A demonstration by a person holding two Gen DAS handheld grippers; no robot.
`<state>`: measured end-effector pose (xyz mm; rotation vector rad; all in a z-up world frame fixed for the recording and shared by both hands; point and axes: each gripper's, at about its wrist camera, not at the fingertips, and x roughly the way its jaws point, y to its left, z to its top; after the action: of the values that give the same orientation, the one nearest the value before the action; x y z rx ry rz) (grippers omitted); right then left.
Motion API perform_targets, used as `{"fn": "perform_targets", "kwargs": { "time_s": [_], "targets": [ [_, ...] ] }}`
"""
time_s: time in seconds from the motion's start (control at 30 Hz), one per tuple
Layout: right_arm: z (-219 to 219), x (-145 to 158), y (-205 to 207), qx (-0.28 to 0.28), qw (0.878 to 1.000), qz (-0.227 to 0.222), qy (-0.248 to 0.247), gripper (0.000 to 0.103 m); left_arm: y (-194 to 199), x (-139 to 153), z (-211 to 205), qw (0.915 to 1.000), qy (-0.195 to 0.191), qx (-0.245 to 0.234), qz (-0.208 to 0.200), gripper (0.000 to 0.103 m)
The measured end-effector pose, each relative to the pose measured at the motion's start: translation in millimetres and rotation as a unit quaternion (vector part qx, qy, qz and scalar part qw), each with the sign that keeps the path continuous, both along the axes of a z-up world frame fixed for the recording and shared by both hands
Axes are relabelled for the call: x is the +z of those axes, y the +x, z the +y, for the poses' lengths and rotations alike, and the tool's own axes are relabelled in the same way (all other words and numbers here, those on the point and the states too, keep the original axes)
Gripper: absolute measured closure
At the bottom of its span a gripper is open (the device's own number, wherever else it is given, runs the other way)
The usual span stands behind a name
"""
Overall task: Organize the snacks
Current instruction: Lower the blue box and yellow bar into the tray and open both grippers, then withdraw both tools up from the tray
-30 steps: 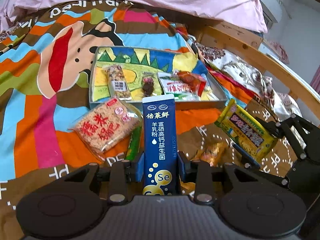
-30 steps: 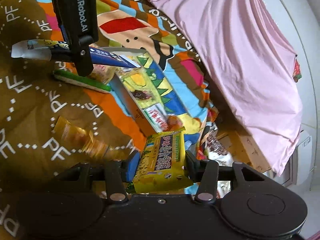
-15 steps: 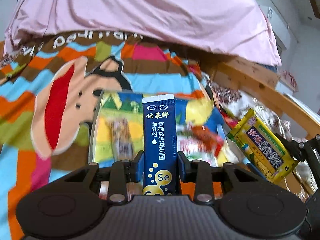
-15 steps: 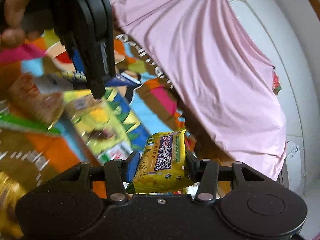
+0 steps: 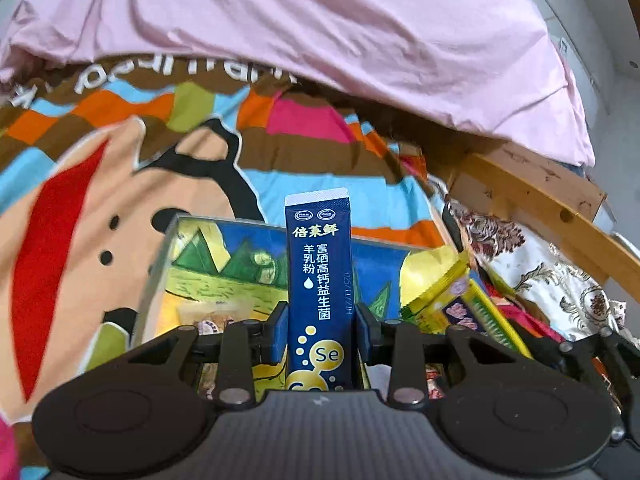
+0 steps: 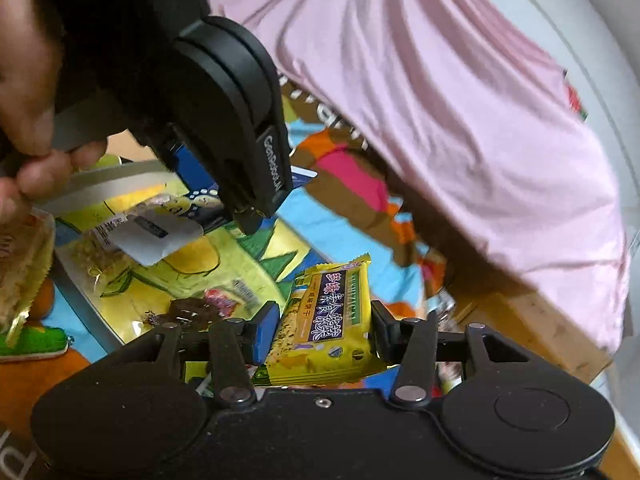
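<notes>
Tray (image 5: 160, 264) on the bed: holds several snacks. Left tongs (image 5: 320, 334) clamp the blue sachet (image 5: 319, 280) above it, long axis pointing away. Right tongs (image 6: 324, 338) clamp the yellow packet (image 6: 326, 320) lengthwise forward. Judged step: carry to tray; next, lower and release.

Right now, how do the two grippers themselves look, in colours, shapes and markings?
Both the left gripper and the right gripper are matte black, with two round discs on the body, silver rivets on the linkage bars and blue pads on the fingers. Seen from the right wrist, the left gripper's side carries white "GenRobot.AI" lettering. A bare hand shows, without sleeve.
</notes>
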<state>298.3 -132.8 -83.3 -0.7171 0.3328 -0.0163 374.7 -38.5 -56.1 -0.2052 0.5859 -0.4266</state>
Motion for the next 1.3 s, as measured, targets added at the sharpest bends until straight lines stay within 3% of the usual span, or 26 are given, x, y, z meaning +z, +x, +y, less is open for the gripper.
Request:
{"fn": "perform_targets", "kwargs": {
  "time_s": [0.1, 0.33, 0.57, 0.67, 0.7, 0.73, 0.93, 1.1, 1.3],
  "targets": [
    [2, -7, 11, -0.002, 1.0, 0.012, 0.009, 0.052, 12, -11, 3, 0.9996, -0.012, 0.01, 0.024, 0.066],
    [0, -16, 24, -0.011, 0.999, 0.035, 0.025, 0.053, 23, -28, 3, 0.9992, -0.01, 0.012, 0.037, 0.066],
    [-6, -22, 31, -0.018, 0.997, 0.055, 0.046, 0.051, 24, -34, -10, 0.9988, 0.017, -0.006, 0.046, 0.065],
    [-8, -18, 31, -0.019, 0.997, 0.054, 0.045, 0.037, 27, -40, -9, 0.9976, 0.014, -0.006, 0.067, 0.064],
    [-8, -16, 30, -0.019, 0.998, 0.05, 0.046, 0.026, 28, -42, -8, 0.9973, 0.011, -0.007, 0.073, 0.063],
    [-10, -13, 28, -0.018, 0.998, 0.047, 0.049, 0.018, 29, -44, -6, 0.9969, 0.004, -0.007, 0.078, 0.059],
    [-21, 15, 10, -0.032, 0.997, 0.014, 0.067, 0.01, 23, -32, 4, 0.9962, -0.026, 0.005, 0.083, 0.04],
    [-33, 45, -14, -0.041, 0.993, -0.026, 0.106, 0.003, 4, -2, 14, 0.9978, -0.033, 0.027, 0.052, 0.027],
    [-39, 77, -56, -0.041, 0.987, -0.068, 0.143, 0.001, -33, 38, 26, 0.9982, -0.006, 0.059, -0.005, 0.012]
  ]
}}
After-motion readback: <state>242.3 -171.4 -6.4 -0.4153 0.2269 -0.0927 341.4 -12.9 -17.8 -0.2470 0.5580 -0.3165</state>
